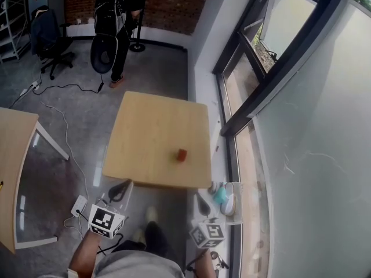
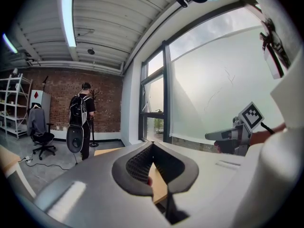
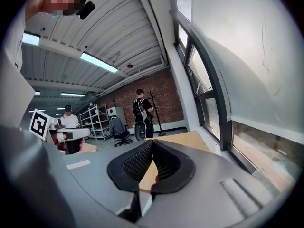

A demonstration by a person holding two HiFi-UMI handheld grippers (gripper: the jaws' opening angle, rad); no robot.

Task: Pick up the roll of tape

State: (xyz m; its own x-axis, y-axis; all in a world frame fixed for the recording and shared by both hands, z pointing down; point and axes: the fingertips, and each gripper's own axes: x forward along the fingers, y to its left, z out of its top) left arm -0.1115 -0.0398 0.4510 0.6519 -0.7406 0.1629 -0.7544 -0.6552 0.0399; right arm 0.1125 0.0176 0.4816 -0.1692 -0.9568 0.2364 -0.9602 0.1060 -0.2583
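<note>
The roll of tape is the small red thing on the wooden table ahead of you. It lies in the near right part of the top, close to the right edge, with nothing touching it. At the far left edge of the scene stands a second table, and beyond it, far back, an office chair. Your left gripper is held just short of the table's near left corner, well apart from the tape. Its jaws are pressed together tip to tip with nothing held between them. Past the far side of the table a person with a backpack stands on the grey floor. Your right gripper is just off the near right corner, the nearer of the two to the tape. Its jaws are also fully closed and hold nothing. A large window runs along the right.
</note>
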